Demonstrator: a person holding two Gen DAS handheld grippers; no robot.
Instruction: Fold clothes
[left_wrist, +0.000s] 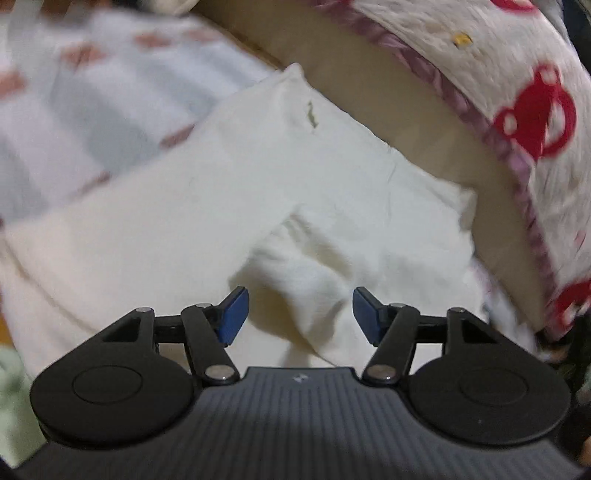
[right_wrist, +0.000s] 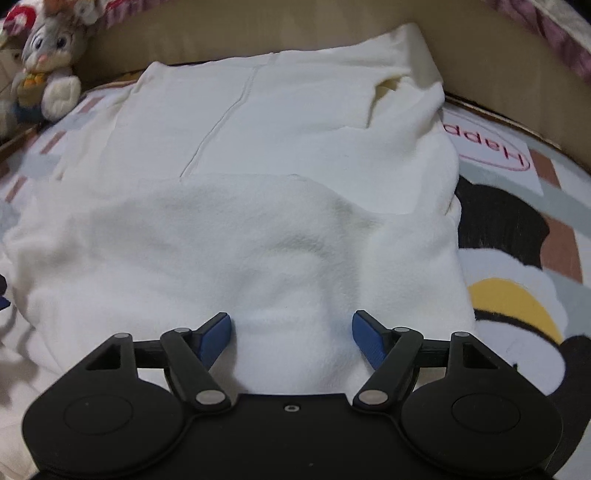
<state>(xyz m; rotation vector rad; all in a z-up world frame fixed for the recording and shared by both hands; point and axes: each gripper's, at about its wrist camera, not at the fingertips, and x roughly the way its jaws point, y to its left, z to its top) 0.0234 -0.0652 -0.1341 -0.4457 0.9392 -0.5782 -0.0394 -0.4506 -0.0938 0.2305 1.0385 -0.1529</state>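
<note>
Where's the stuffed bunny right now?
In the right wrist view, the bunny sits at the far upper left, against the headboard and left of the white garment.

A patterned bedsheet (right_wrist: 517, 236) is covering the near surface, showing pale grey and brown blocks, a black and yellow cartoon shape and a pink-ringed label at the right. A tan padded bed edge (right_wrist: 258, 33) is curving along the far side. A grey plush rabbit (right_wrist: 48, 55) is sitting at the far left. A white quilt (left_wrist: 517, 92) with red teapot prints is draping over the far right.
</note>
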